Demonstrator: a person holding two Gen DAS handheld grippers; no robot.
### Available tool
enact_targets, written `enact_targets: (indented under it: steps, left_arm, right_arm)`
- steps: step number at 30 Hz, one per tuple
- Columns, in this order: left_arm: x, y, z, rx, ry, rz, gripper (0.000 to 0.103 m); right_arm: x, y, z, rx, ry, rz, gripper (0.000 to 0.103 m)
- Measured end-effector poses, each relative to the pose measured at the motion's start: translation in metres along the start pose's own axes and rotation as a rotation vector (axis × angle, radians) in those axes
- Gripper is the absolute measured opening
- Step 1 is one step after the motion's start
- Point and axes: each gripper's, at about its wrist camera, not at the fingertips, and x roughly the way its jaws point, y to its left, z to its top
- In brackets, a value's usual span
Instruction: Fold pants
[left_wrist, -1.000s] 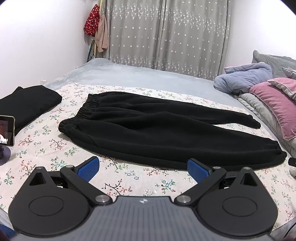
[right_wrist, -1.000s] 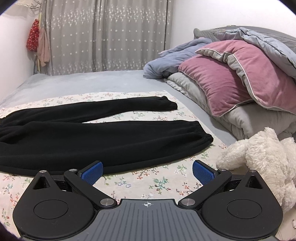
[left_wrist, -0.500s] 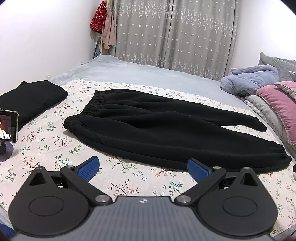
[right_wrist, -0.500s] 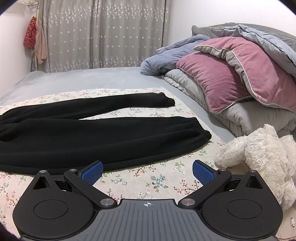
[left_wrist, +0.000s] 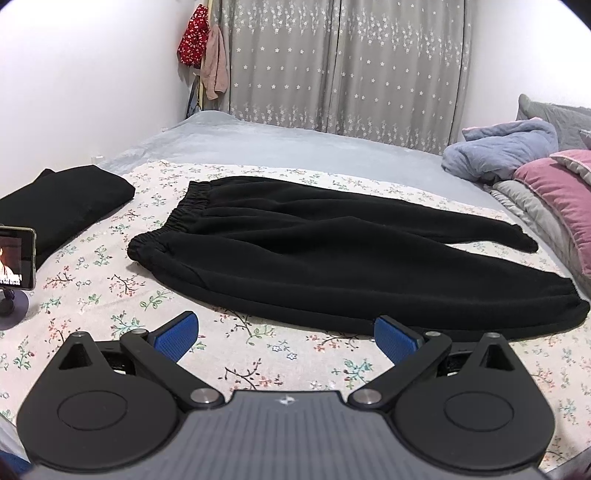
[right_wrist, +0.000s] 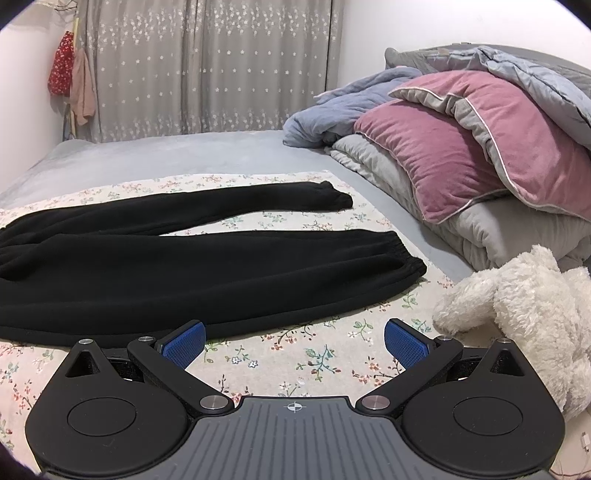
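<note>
**Pants flat on bed, both grippers empty**

1 pr black pants (left_wrist: 314, 251) flat on floral sheet (left_wrist: 92, 266), 2 legs apart. L gripper (left_wrist: 286, 334) & R gripper (right_wrist: 293, 341): jaws spread, holding nothing, just short of near pants edge. 1 folded black garment (left_wrist: 62, 203), 1 phone (left_wrist: 16, 256), 1 plush toy (right_wrist: 524, 310).

pants (left_wrist: 332, 251): matt black fleece | sheet (left_wrist: 92, 291): floral cloth | tongs (right_wrist: 293, 341): matt black plastic, ribbed blue pads (right_wrist: 183, 343)

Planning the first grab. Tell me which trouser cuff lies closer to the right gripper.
The near leg's cuff, beside the white plush toy; the other cuff lies farther back.
</note>
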Motion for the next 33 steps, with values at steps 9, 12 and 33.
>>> enact_targets:
  steps: [9, 12, 33]
  left_arm:
    - [0.025, 0.005, 0.010, 0.013, 0.033, 0.032, 0.099]
    - [0.033, 0.013, 0.021, -0.005, 0.032, 0.034, 0.099]
    - [0.139, 0.140, 0.066, -0.372, 0.192, 0.291, 0.099]
  right_arm:
    - [0.016, -0.003, 0.008, 0.012, 0.039, 0.005, 0.103]
    - [0.018, -0.007, 0.013, 0.021, 0.035, 0.028, 0.103]
    - [0.160, -0.164, 0.048, 0.777, 0.203, -0.021, 0.092]
